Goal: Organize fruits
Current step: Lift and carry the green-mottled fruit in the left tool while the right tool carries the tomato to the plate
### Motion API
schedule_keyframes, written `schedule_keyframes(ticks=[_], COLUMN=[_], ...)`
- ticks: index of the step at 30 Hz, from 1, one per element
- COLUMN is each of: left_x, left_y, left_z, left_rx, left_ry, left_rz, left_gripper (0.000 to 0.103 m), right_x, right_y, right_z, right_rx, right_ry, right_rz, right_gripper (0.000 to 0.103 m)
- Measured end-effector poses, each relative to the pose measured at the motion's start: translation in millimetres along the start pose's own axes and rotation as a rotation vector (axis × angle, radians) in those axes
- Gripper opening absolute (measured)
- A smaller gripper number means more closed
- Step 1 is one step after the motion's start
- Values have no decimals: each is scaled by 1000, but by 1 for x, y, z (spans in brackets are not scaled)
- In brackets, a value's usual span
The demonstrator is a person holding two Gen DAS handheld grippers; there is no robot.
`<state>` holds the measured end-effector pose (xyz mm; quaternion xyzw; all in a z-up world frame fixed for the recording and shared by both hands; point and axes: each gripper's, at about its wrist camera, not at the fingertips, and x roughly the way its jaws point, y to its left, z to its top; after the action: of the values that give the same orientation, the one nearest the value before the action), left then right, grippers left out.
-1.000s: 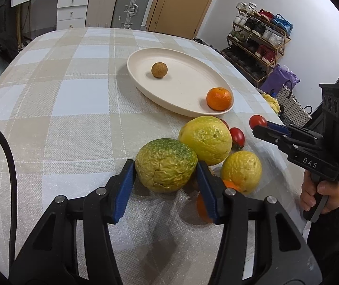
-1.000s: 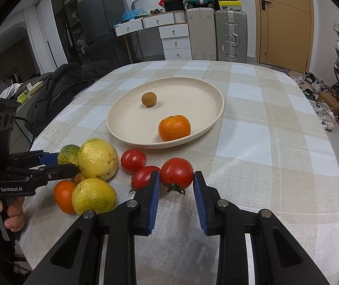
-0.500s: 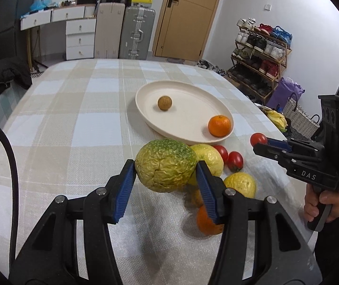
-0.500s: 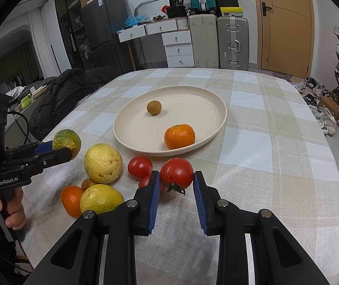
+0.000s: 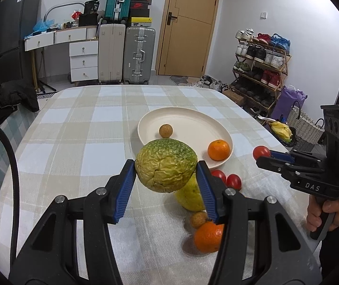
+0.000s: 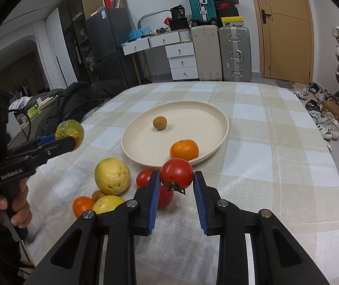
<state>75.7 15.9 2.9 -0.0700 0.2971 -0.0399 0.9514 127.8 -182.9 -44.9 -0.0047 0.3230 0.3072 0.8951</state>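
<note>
My left gripper is shut on a wrinkled green-yellow citrus and holds it above the table, short of the cream plate. My right gripper is shut on a red tomato, lifted just in front of the plate. A small brown fruit and a tangerine lie in the plate. On the cloth near the plate rest two yellow citrus, two tomatoes, a tangerine and a small brown fruit.
A checked cloth covers the round table. A dark jacket lies off the left edge. Suitcases, white drawers and a shoe rack stand beyond the table. A hand grips the left tool.
The left gripper has lifted the green-yellow citrus off the pile and tilted up, bringing the room into view. The right gripper has kept its tomato almost in place.
</note>
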Motion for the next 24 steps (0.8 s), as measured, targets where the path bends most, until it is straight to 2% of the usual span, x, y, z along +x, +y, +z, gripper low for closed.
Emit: schedule_keyframes(ticks=[8,12,24], left_x=[14,29,76], left_y=[-7,-8,-5], left_z=[19,29,44], left_rx=[31,28,37], left_ry=[-12,-2,39], left_rz=[-6,-27,-10], left_gripper=[50,50,50], right_x=[-3,3,19], right_y=[2,-1,-15], right_z=[20,29,43], right_rx=[-5,2,41], right_ry=[-12,-14,-36], right_rz=[-3,-8,-39], right_gripper=[29,29,29])
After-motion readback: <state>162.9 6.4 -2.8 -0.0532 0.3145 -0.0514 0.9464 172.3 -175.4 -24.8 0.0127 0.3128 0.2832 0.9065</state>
